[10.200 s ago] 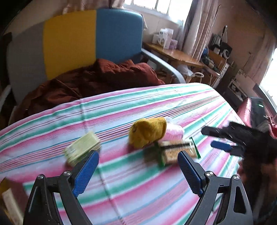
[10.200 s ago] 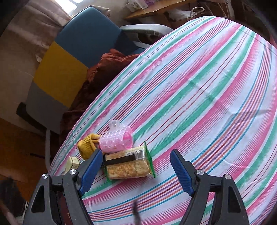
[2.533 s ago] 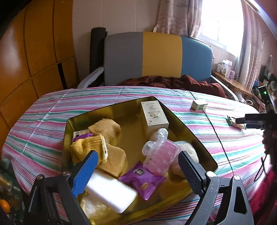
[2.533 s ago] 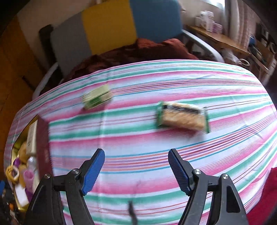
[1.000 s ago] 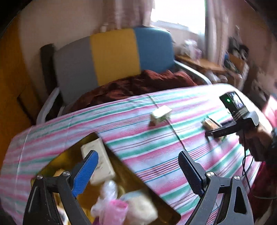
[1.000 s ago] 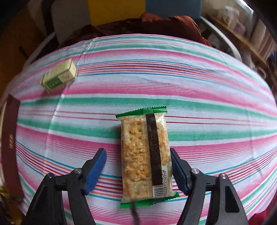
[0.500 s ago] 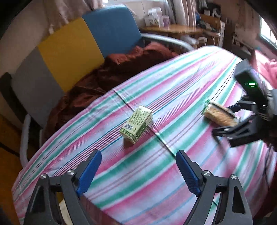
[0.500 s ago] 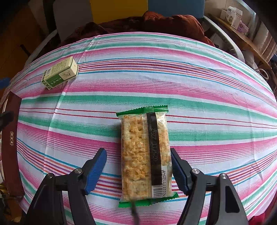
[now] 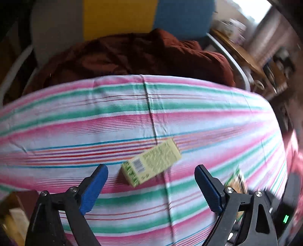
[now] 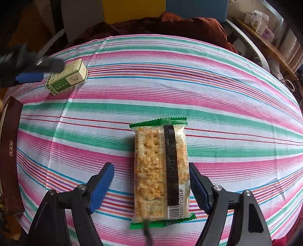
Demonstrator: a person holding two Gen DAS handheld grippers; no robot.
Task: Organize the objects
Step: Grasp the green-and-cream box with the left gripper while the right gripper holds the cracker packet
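Your right tongs (image 10: 151,186) point steeply down at the striped surface (image 10: 217,106), jaws opening. The cracker pack (image 10: 161,170) lies flat between them, lengthwise toward you, barcode end nearest. The right pad sits just beside the pack's edge; whether it touches, cannot tell. The left pad stands clear. No grip.

Your left tongs (image 9: 150,186) hang over the small green box (image 9: 151,163), jaws opening wide, nothing pressed. The box lies on its side, skewed, just ahead of the gap between the pads, barcode end toward the left pad. View is blurred.

From the right wrist, that box (image 10: 66,79) lies at the far left of the surface, well apart from the pack, with your left tongs (image 10: 30,75) blurred just beside it; contact not clear.

The tin's dark rim (image 10: 10,151) runs along the surface's left edge. A rust-brown cloth (image 10: 170,24) is heaped on the chair (image 10: 132,7) behind the surface.
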